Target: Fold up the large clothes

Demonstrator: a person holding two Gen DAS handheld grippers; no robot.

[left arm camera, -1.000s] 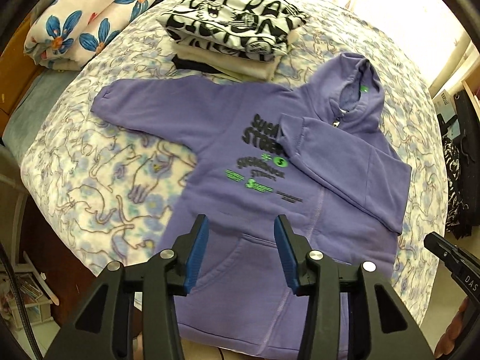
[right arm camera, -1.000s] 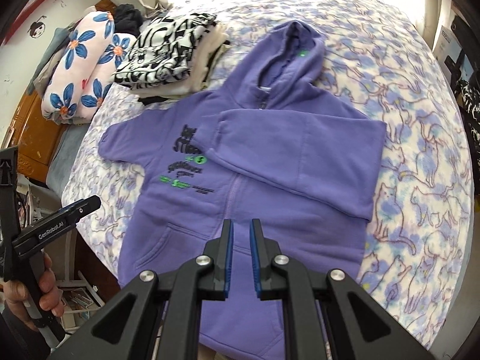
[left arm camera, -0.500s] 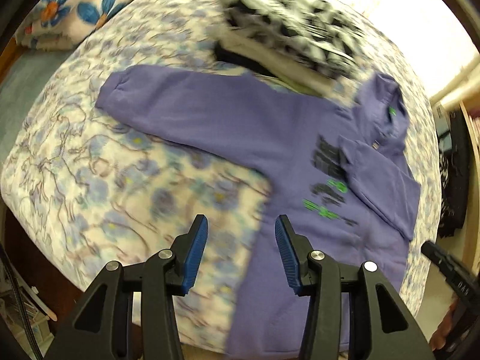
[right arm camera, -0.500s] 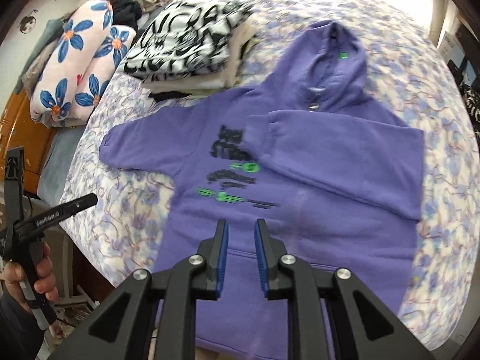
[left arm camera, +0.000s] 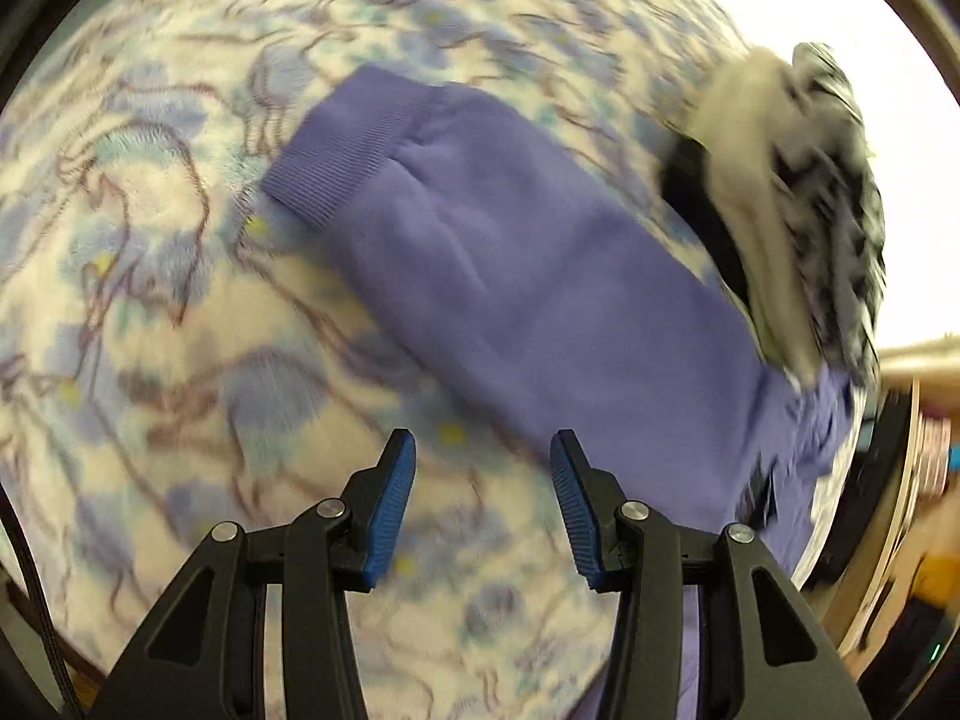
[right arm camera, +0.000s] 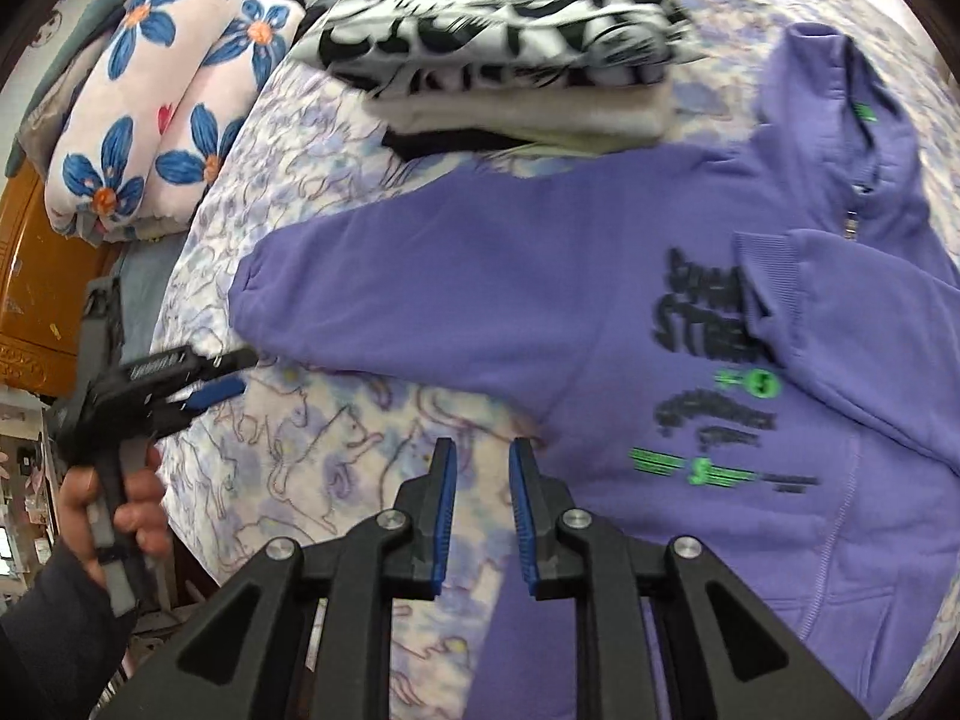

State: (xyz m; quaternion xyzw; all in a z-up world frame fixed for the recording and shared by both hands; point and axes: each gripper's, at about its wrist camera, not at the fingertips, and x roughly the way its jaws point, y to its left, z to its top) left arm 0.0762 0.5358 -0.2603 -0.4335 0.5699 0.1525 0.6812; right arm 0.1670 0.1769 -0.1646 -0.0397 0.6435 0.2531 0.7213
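A purple hoodie (right arm camera: pixel 630 360) with black and green print lies face up on the bed. One sleeve is folded across its chest; the other sleeve (left arm camera: pixel 510 276) stretches out flat, its ribbed cuff (left arm camera: pixel 342 150) at the far end. My left gripper (left arm camera: pixel 480 498) is open and empty, low over the blanket just short of that sleeve; it also shows in the right wrist view (right arm camera: pixel 204 378), beside the cuff. My right gripper (right arm camera: pixel 480 510) is open a little and empty, above the blanket near the hoodie's armpit.
A cat-print blanket (right arm camera: pixel 312 456) covers the bed. A stack of folded clothes (right arm camera: pixel 510 42), black-and-white on top, sits behind the outstretched sleeve and shows in the left wrist view (left arm camera: pixel 798 198). A floral quilt roll (right arm camera: pixel 156 102) lies at the far left.
My left gripper has swung left and down from over the hoodie's hem toward the outstretched sleeve's cuff. My right gripper has moved left toward the armpit and opened slightly.
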